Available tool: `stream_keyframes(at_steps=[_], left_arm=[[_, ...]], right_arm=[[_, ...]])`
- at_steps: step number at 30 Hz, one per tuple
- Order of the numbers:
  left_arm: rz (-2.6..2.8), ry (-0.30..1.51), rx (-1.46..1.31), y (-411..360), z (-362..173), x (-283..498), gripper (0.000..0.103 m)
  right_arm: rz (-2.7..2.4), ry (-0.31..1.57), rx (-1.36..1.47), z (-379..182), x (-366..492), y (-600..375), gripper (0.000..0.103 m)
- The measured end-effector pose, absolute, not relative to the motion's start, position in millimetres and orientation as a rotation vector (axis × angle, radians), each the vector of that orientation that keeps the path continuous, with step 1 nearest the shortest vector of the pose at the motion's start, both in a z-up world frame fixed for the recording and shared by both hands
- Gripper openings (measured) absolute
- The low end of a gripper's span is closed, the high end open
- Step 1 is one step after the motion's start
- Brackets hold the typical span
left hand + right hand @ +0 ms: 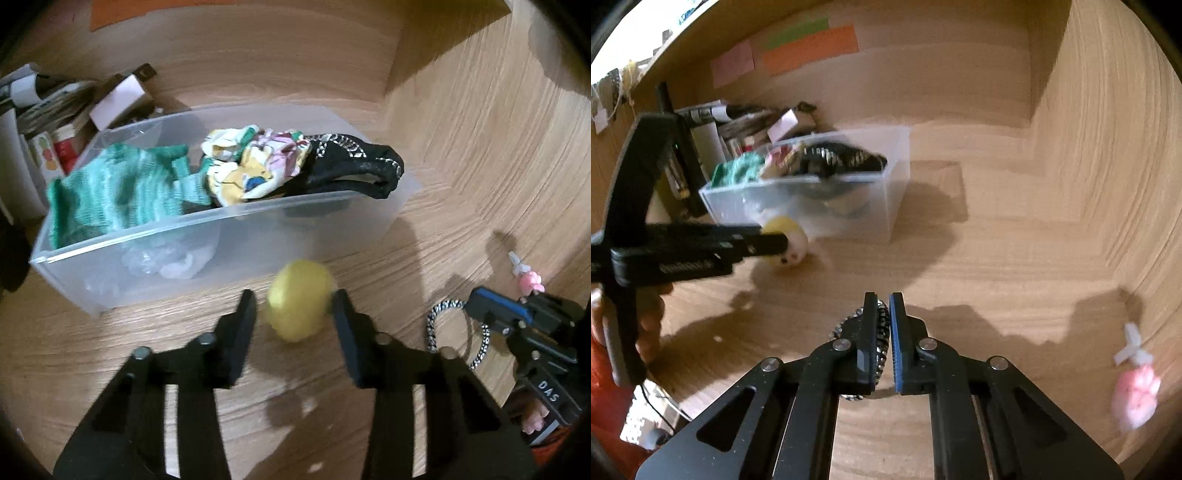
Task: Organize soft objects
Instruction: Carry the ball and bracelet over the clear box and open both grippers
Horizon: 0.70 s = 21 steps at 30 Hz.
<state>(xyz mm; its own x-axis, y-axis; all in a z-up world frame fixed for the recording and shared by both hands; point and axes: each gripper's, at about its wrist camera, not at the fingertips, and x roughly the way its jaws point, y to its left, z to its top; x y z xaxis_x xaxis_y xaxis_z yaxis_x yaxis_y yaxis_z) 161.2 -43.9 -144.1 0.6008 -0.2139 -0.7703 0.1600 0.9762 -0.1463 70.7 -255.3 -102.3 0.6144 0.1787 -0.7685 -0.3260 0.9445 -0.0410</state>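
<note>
Table carries one clear bin near its back wall, holding three cloths. One yellow plush sits between the left gripper fingers, spread wide around it. Right gripper fingers pinch one speckled hair tie. One pink toy lies near the right edge.

Yellow toy motion-blurred; pink toy blurred; black-white ring mostly hidden by right tool.

Cloths in bin; plush before bin.
</note>
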Motion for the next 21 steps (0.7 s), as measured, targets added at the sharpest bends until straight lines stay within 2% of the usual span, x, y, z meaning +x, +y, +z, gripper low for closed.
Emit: stream_keyframes(at_steps=[11,15,21], left_arm=[[-0.192,0.809,-0.044,-36.6,-128.6,137.0,0.033],[-0.187,0.775,-0.076,-19.8,-118.4,121.7,0.033],[-0.152,0.75,-0.095,-7.2,-108.2,105.7,0.033]], right_arm=[[0.337,0.787,-0.197,-80.0,80.5,-237.9,0.005],[0.326,0.823,-0.202,-84.5,84.5,-242.3,0.006],[0.243,0.916,-0.243,-108.6,86.2,-261.0,0.021]])
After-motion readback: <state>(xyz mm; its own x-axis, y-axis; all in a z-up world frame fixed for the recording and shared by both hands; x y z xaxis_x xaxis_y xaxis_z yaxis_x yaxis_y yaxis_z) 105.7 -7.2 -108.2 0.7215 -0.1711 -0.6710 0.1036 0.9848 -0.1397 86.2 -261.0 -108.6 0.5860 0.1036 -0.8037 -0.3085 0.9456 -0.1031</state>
